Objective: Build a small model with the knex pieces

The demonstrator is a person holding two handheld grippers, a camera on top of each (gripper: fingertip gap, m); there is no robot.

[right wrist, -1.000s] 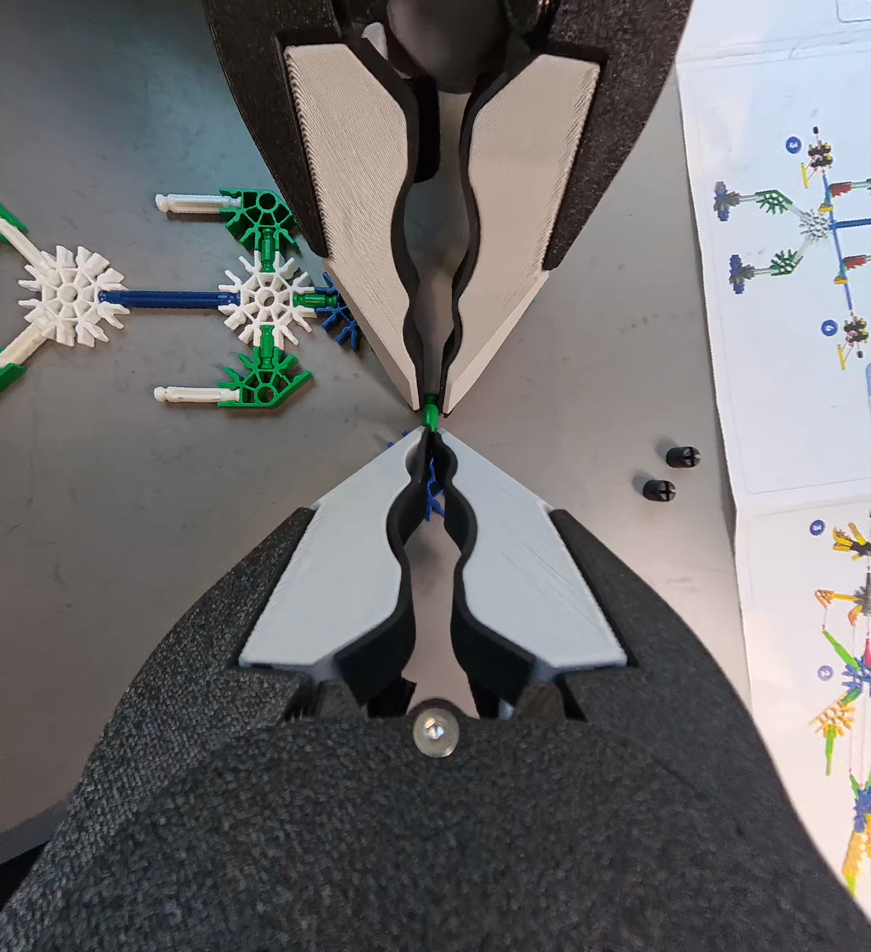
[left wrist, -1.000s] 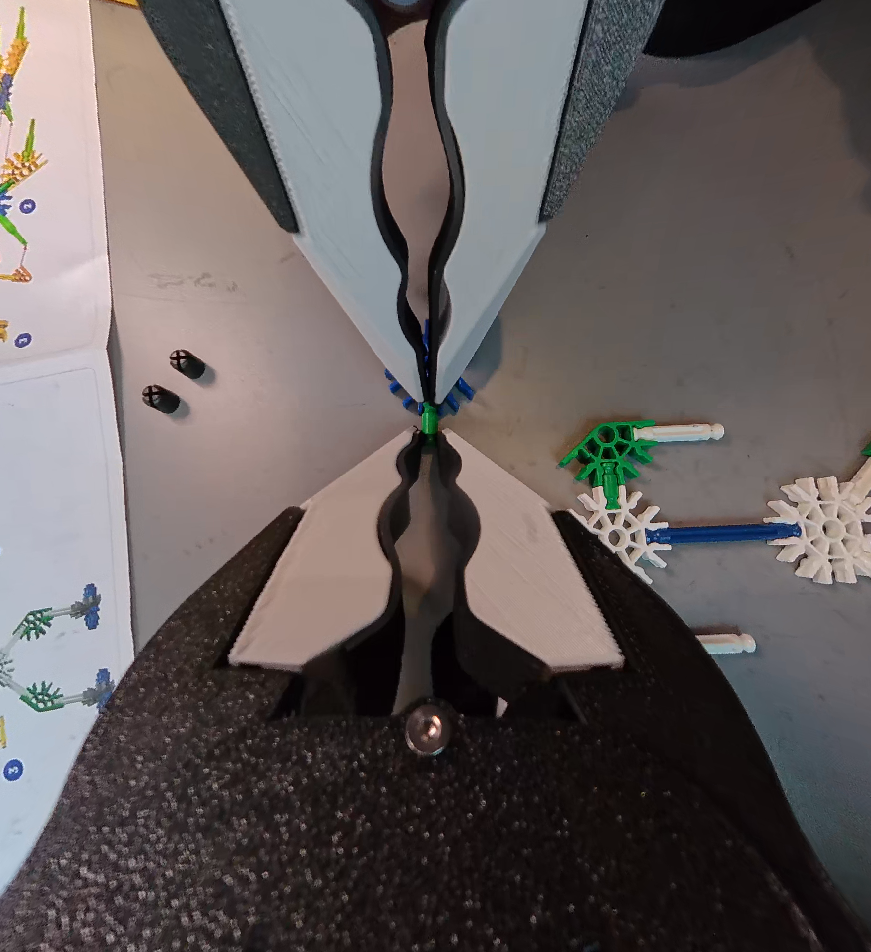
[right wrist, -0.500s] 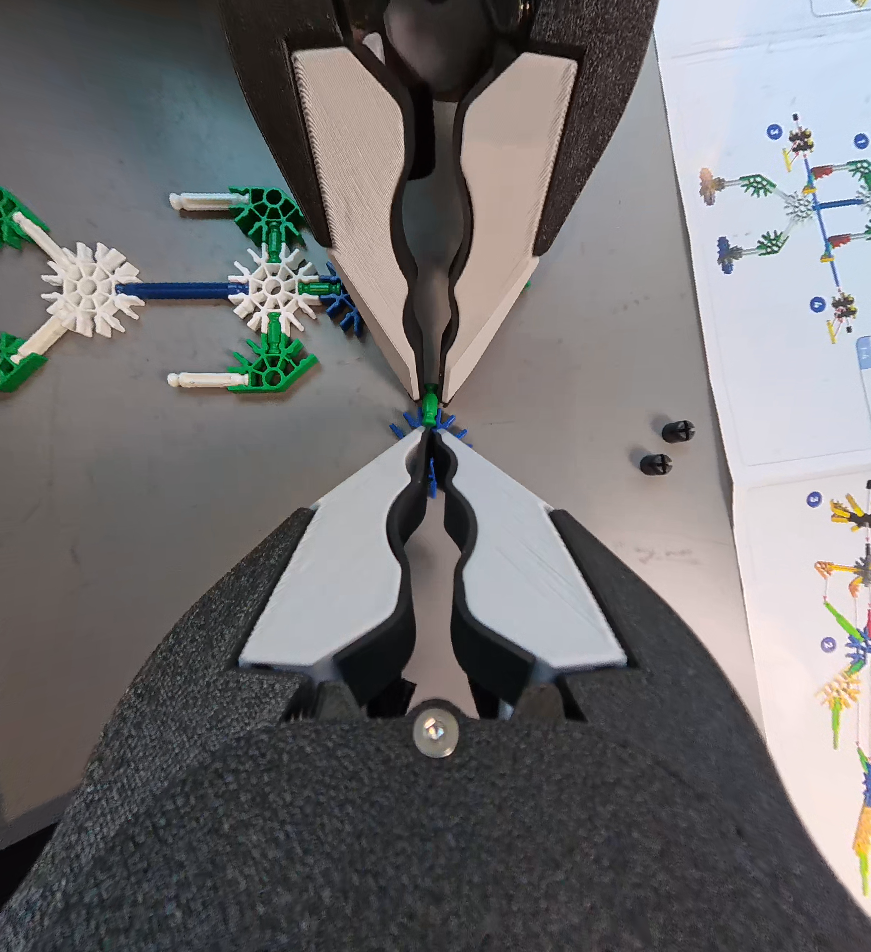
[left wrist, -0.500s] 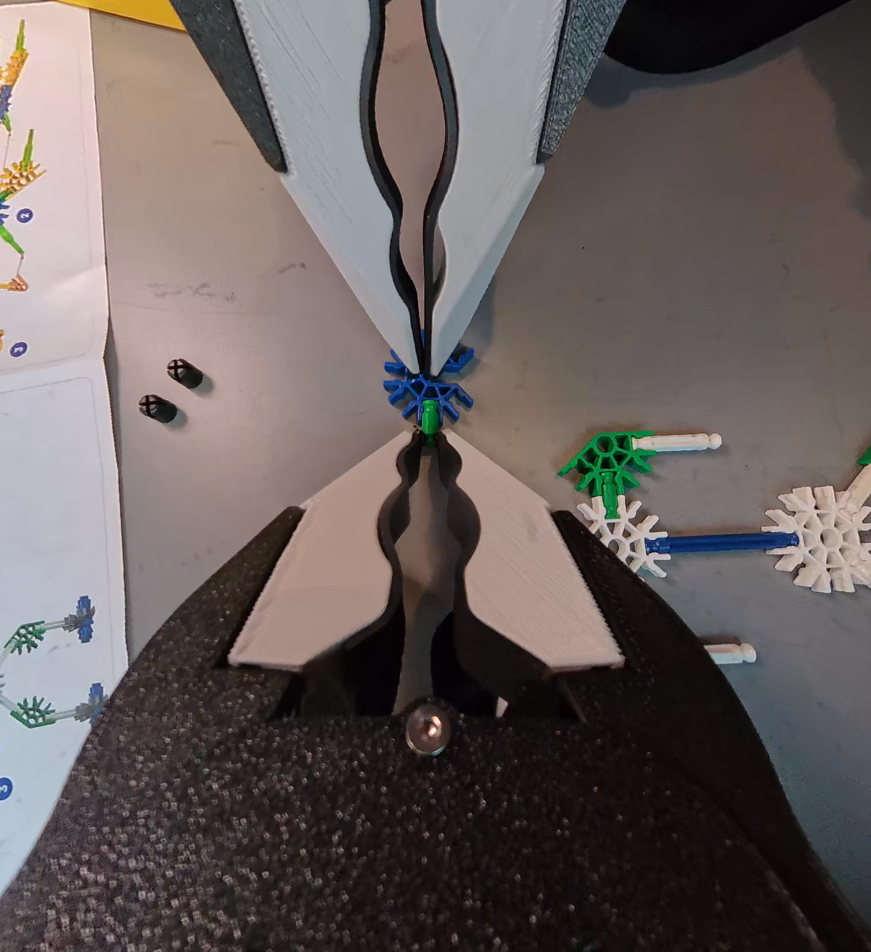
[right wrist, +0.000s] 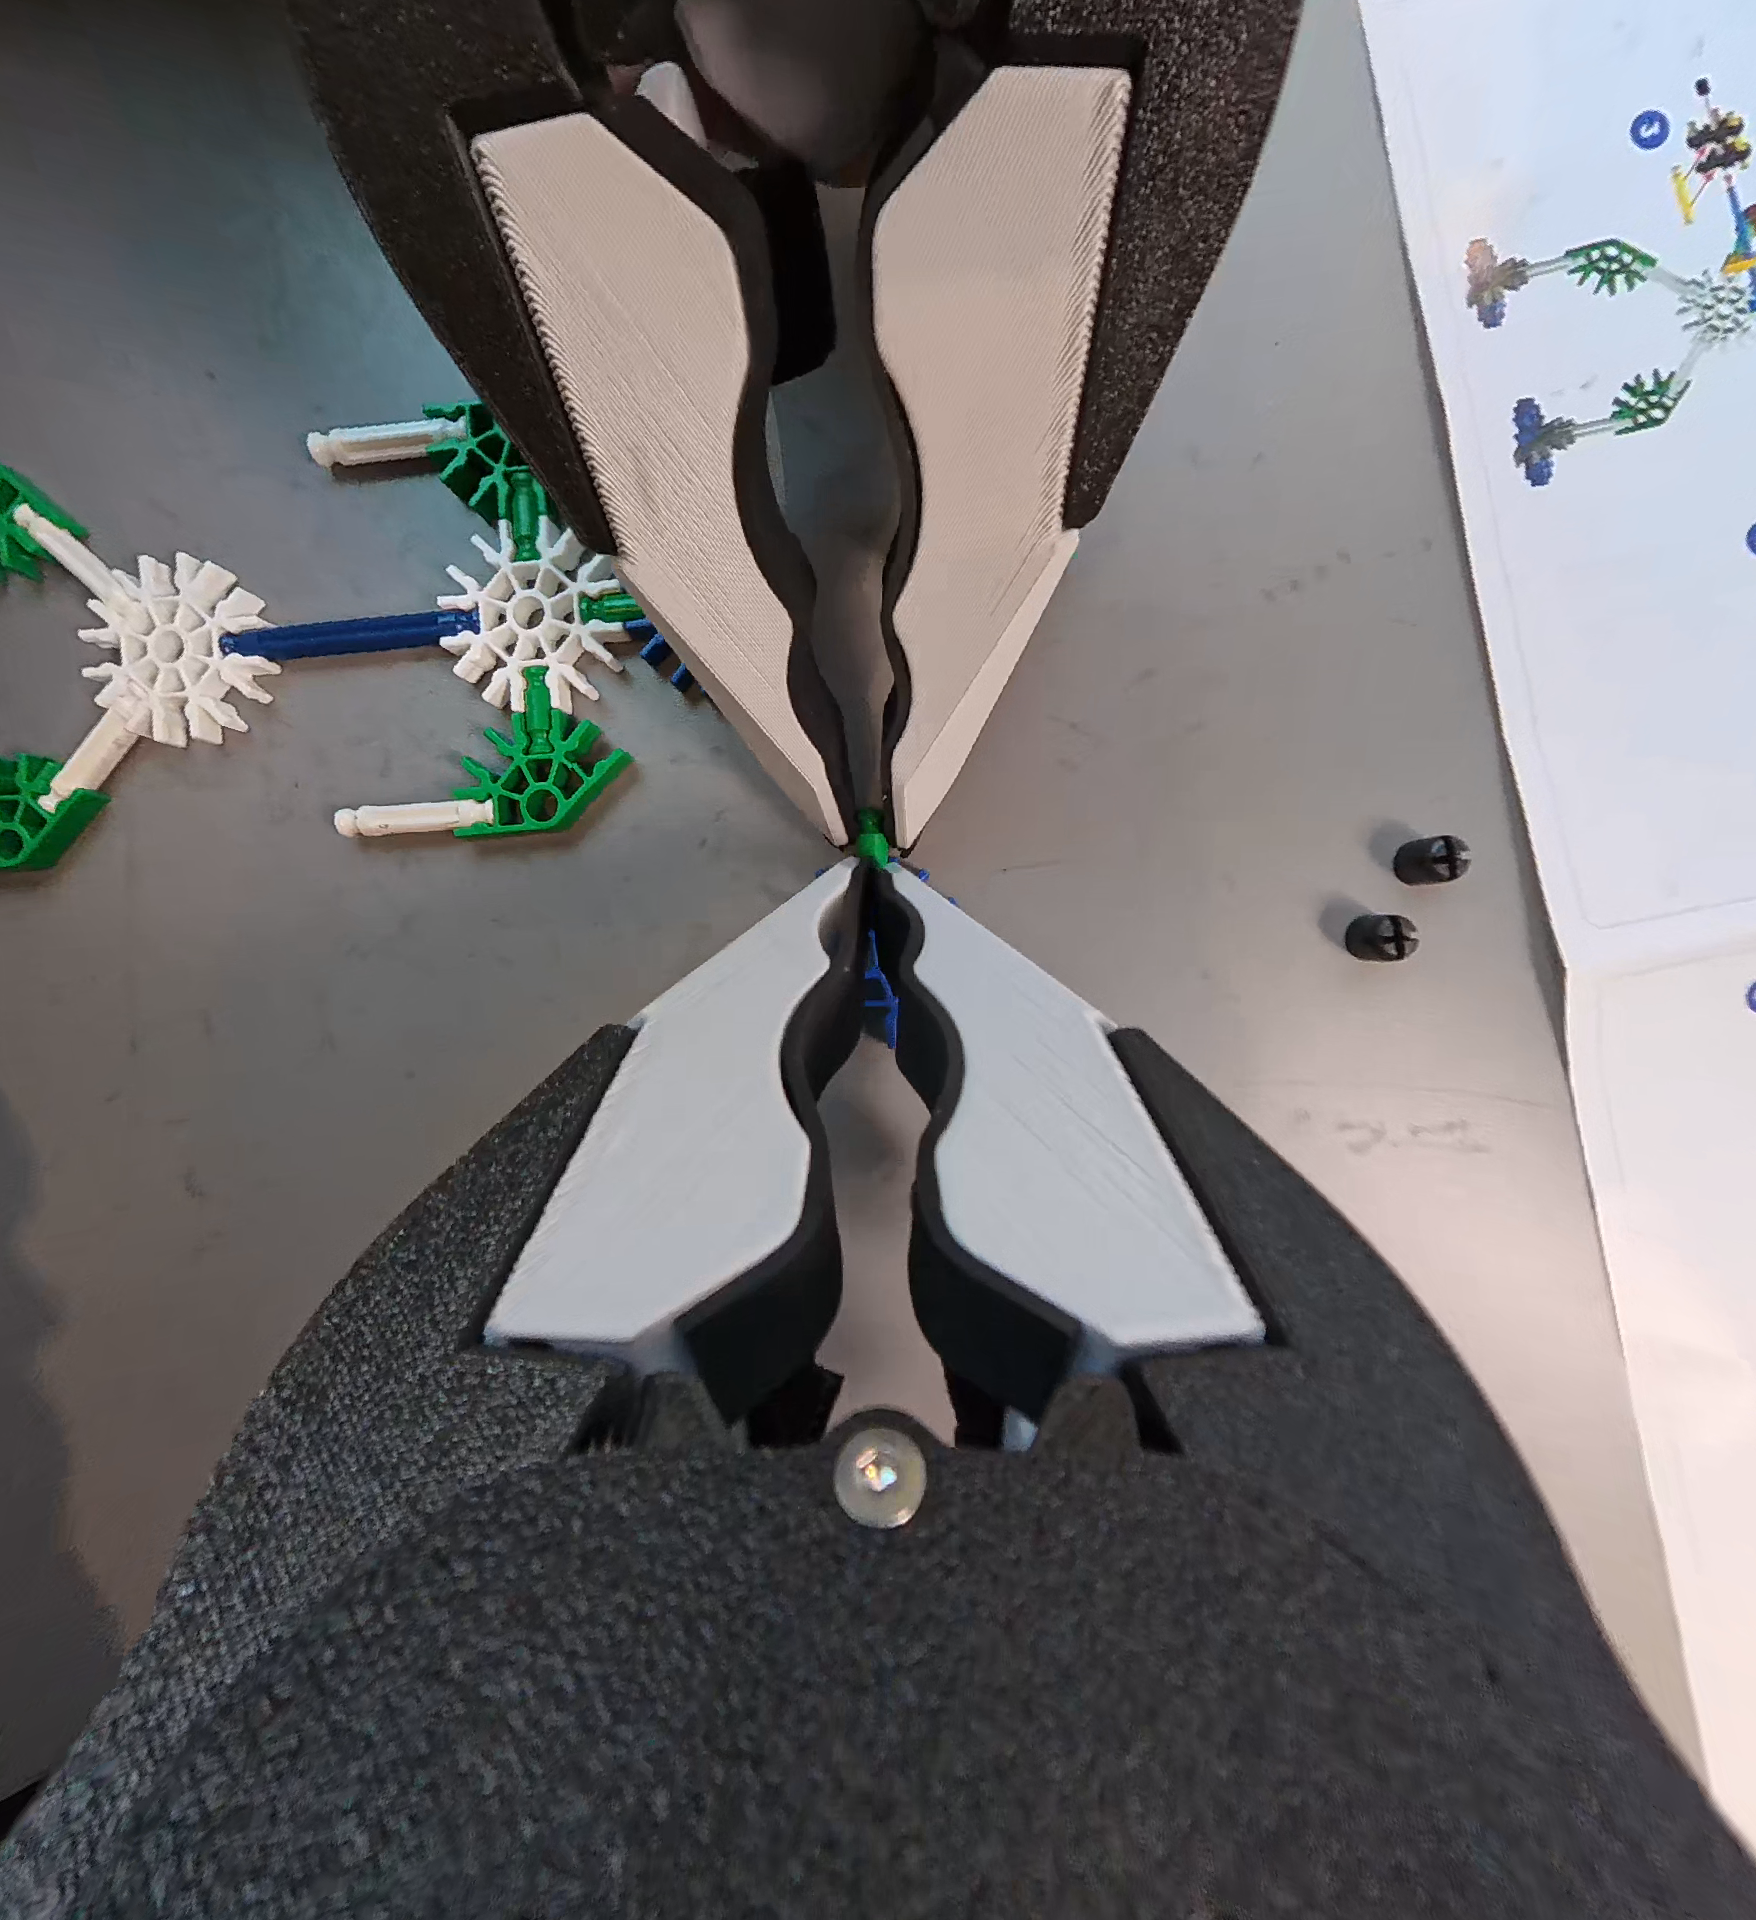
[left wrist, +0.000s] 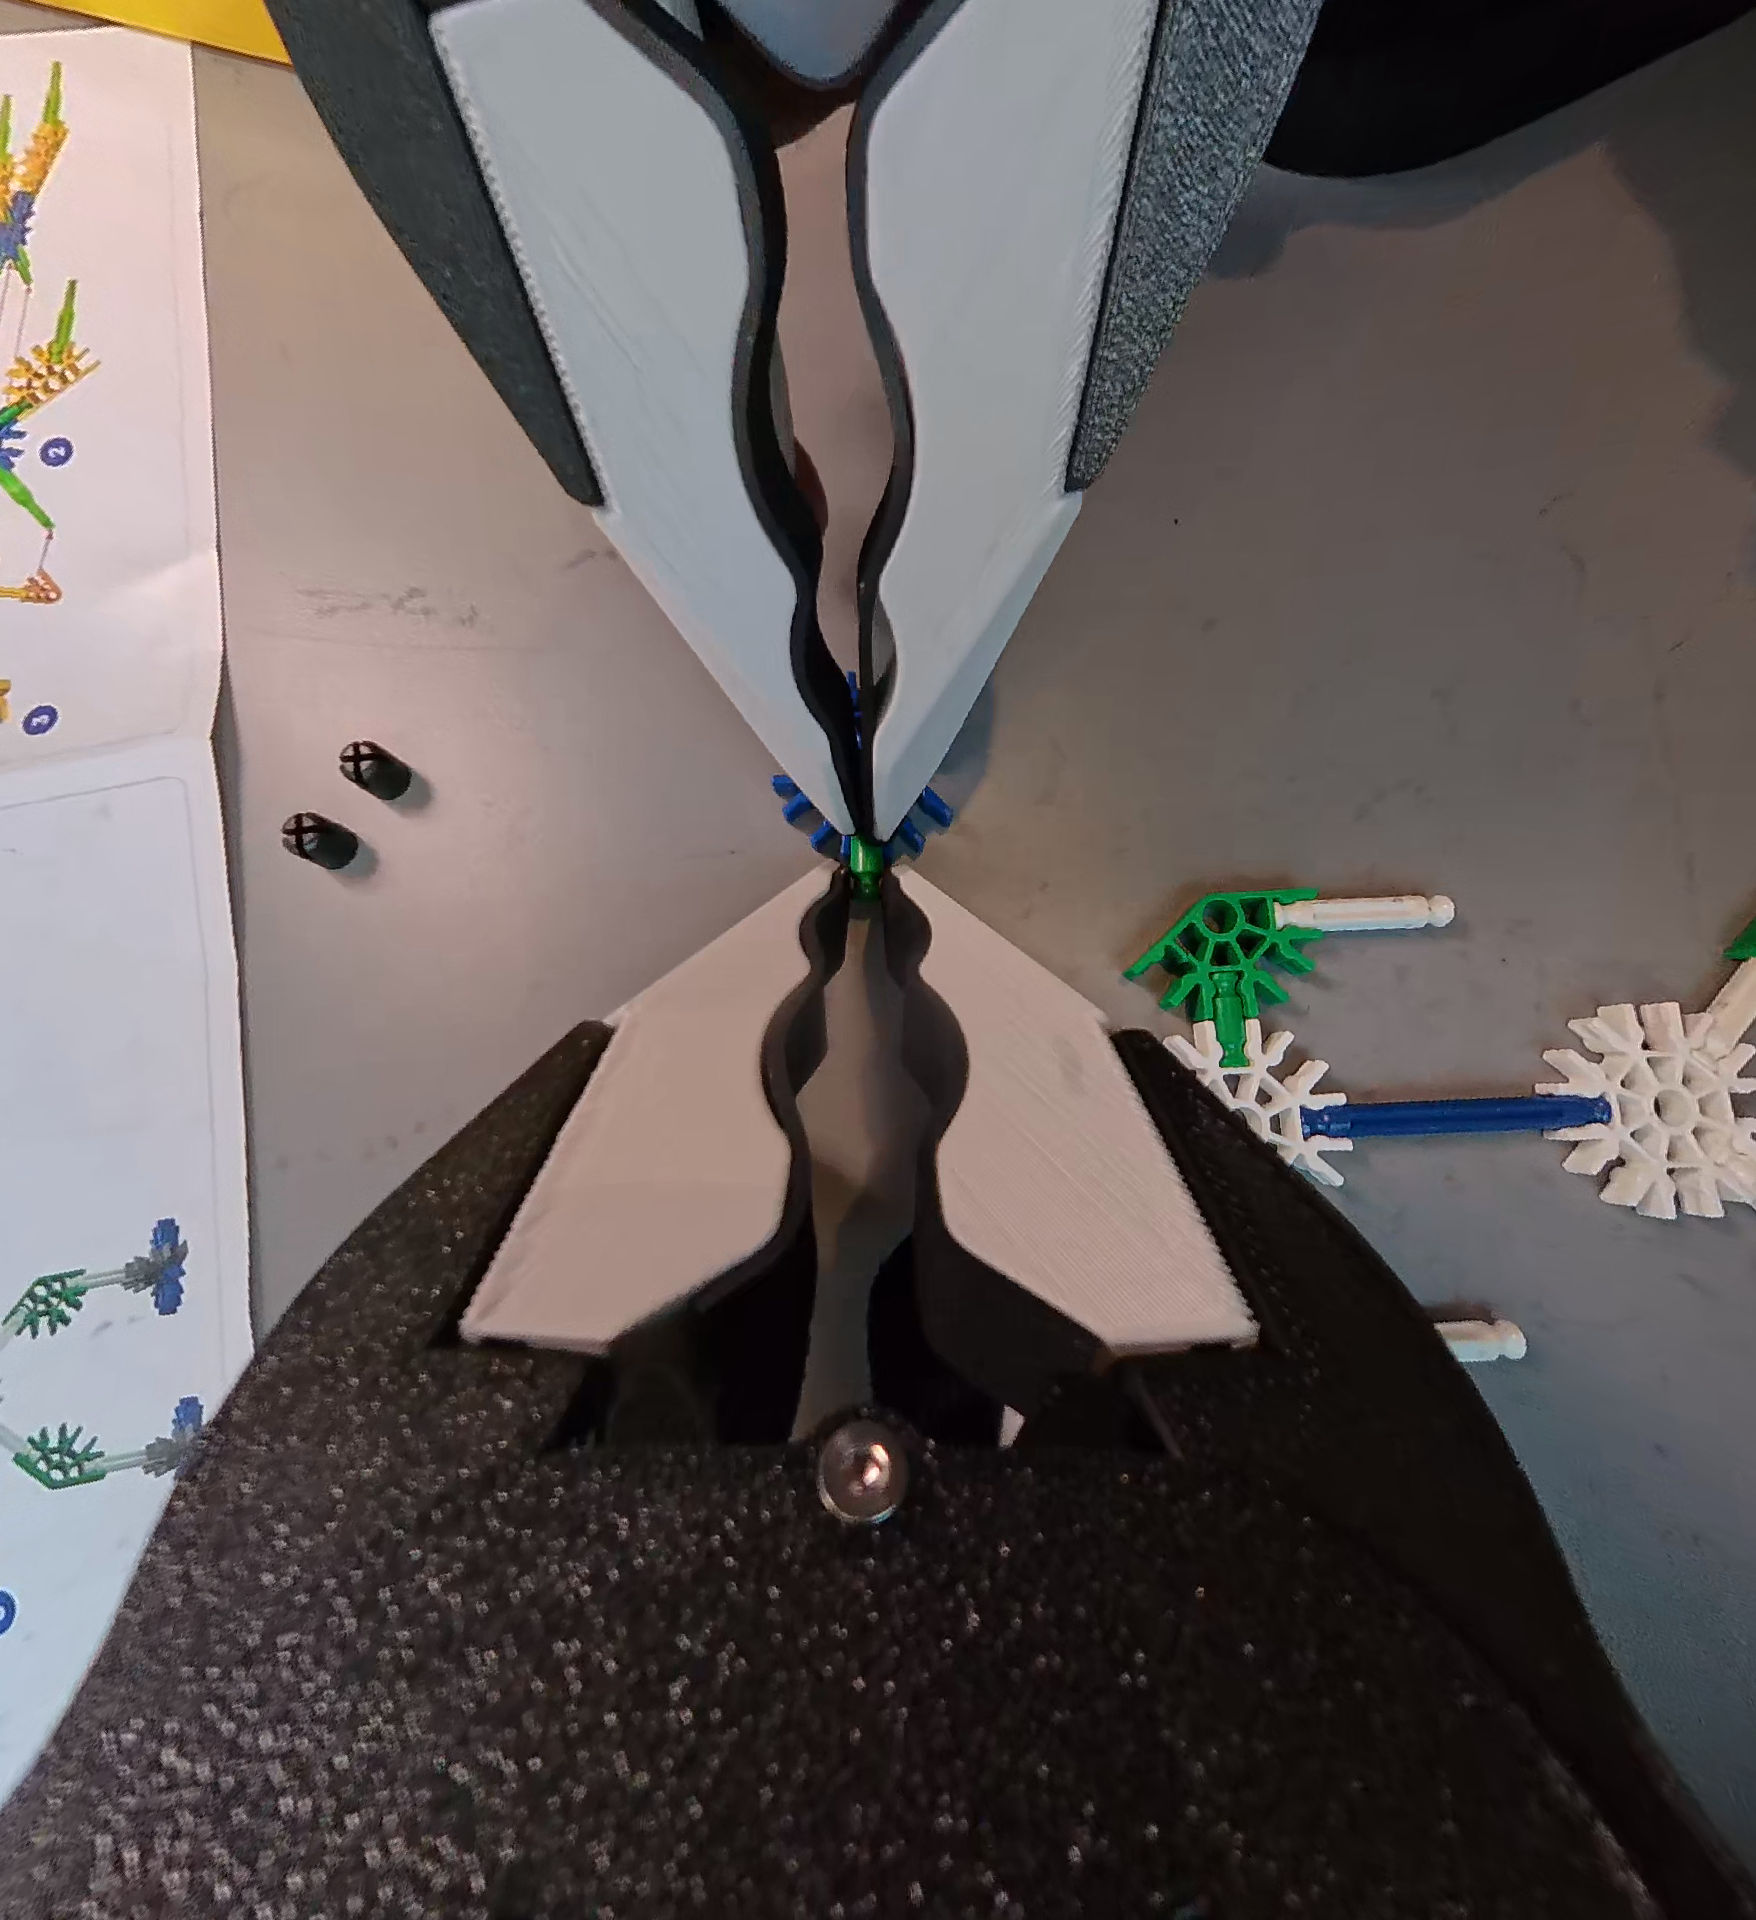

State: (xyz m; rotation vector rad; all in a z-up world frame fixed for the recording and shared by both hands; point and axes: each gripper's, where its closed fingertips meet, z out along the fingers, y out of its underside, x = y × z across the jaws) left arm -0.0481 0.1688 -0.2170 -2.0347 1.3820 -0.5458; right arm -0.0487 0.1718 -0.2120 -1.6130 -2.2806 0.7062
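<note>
My left gripper (left wrist: pixel 861 885) is shut on a short green rod (left wrist: pixel 863 857). Only the rod's tip shows past the fingertips. My right gripper (right wrist: pixel 869 878) is shut on a blue snowflake connector (right wrist: pixel 879 997), which sits between its pads. The two grippers face each other tip to tip above the grey table. In the left wrist view the right gripper (left wrist: pixel 861 821) comes in from the top, with blue connector spokes (left wrist: pixel 801 808) showing on both sides of its tips. The green rod (right wrist: pixel 869 836) meets the connector's edge. In the right wrist view the left gripper (right wrist: pixel 869 816) comes in from the top.
A flat assembly of white snowflake connectors (left wrist: pixel 1674 1122), a blue rod and green connectors lies to the side; it also shows in the right wrist view (right wrist: pixel 167 644). Two small black caps (left wrist: pixel 334 810) lie near an instruction sheet (left wrist: pixel 53 935). A loose white rod (left wrist: pixel 1476 1340) lies nearby. The tips of both grippers are at nearly the same place.
Half a second ago the grippers stood slightly apart and most of the blue connector showed. Now the tips are close together again, as they were a second ago.
</note>
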